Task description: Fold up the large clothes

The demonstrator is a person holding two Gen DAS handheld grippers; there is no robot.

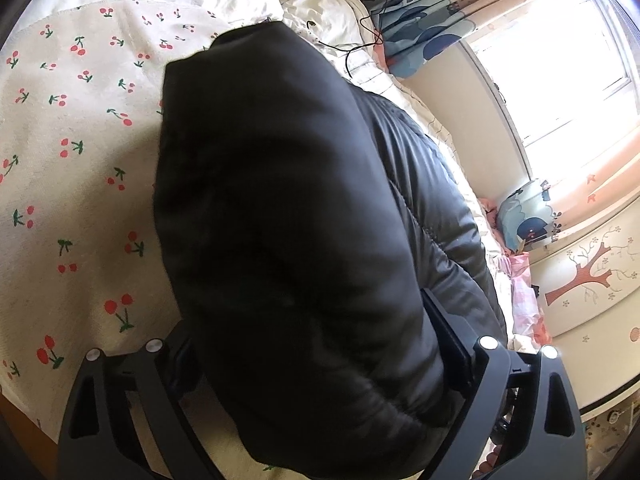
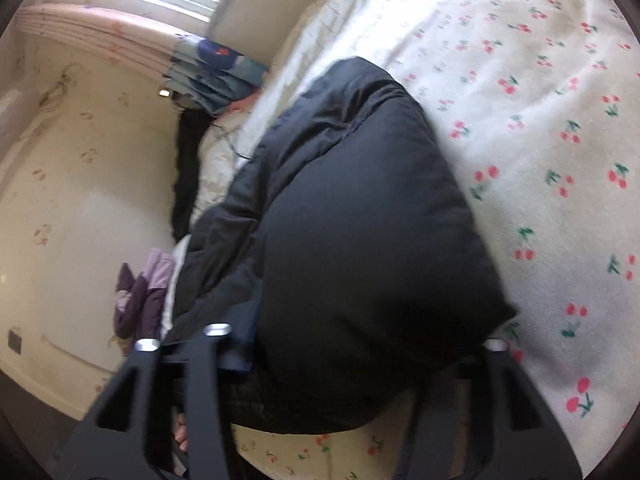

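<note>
A big black puffer jacket lies bunched on the bed's cherry-print sheet. In the left wrist view my left gripper has its jaws wide apart around a thick fold of the jacket, the pads pressing its sides. In the right wrist view the same jacket fills the middle, and my right gripper clamps a thick padded fold between its two fingers. The fingertips of both grippers are partly hidden by the fabric.
A white quilt with a black cable lies at the bed's far end. Curtains and a bright window stand beside the bed. A purple garment lies by the wall. A wooden edge shows at the lower left.
</note>
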